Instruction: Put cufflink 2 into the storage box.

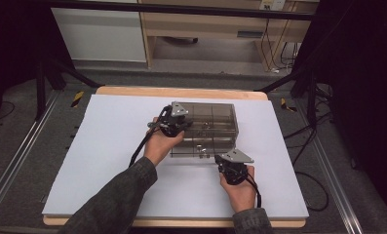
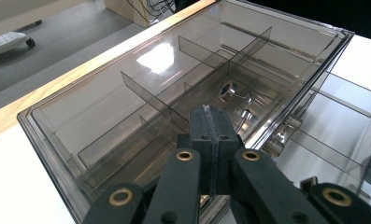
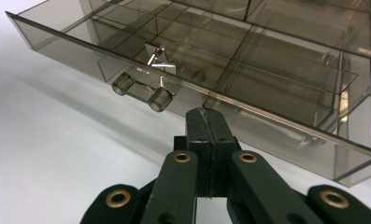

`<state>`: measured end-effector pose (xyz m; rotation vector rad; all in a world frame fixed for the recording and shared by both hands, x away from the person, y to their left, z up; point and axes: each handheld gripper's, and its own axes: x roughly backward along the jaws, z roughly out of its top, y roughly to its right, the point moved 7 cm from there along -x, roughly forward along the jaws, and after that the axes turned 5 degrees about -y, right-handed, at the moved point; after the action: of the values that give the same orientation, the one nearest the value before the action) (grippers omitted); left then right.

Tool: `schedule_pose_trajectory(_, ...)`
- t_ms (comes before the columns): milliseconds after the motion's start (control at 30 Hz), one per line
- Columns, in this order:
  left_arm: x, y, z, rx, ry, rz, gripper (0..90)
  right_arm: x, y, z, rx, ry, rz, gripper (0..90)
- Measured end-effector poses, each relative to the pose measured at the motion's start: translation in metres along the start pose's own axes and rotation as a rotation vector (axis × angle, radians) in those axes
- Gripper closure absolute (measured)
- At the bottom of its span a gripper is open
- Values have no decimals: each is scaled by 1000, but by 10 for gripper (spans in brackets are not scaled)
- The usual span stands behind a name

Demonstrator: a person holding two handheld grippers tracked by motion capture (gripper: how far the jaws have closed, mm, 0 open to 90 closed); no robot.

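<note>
Both hand-held grippers have their jaws pressed together with nothing between them. My left hand-held gripper (image 1: 173, 124) rests over the near left corner of the smoked plastic drawer box (image 1: 208, 127), its tip above the clear lid (image 2: 141, 88) with the dividers showing beneath. My right hand-held gripper (image 1: 232, 168) sits low on the desk (image 1: 108, 146), just in front of the box's lower drawer (image 3: 248, 100), which stands partly pulled out toward me; its tip points a little to one side of the drawer's clear bar handle (image 3: 141, 92).

The box stands in the middle of the white desk, a little toward the far side. A small metal piece (image 3: 156, 58) lies in one drawer compartment.

My worries from here: with closed jaws I can only push or hook, so a nudge on the drawer front could slide the whole light box across the smooth sheet unless the left gripper holds it down firmly. Pressing off-centre could skew the drawer and jam it. The hard tip might also slip on glossy plastic and skate off.

Around it the desk is bare white sheet. Each gripper's cable (image 1: 140, 146) trails back toward me and could snag. Beyond the far edge I see floor and a wooden cabinet (image 1: 205, 24), well apart.
</note>
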<state>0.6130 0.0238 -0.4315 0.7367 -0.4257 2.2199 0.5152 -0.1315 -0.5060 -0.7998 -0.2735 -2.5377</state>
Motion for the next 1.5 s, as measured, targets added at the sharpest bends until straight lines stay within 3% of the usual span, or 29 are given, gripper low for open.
schedule_pose_trajectory(600, -1, 1, 1, 5, 6, -5, 900, -18, 14, 17, -53, 16, -13, 900)
schedule_pose_trajectory(1500, -4, 8, 4, -12, 5, -9, 900, -33, 27, 27, -77, 18, -48, 900)
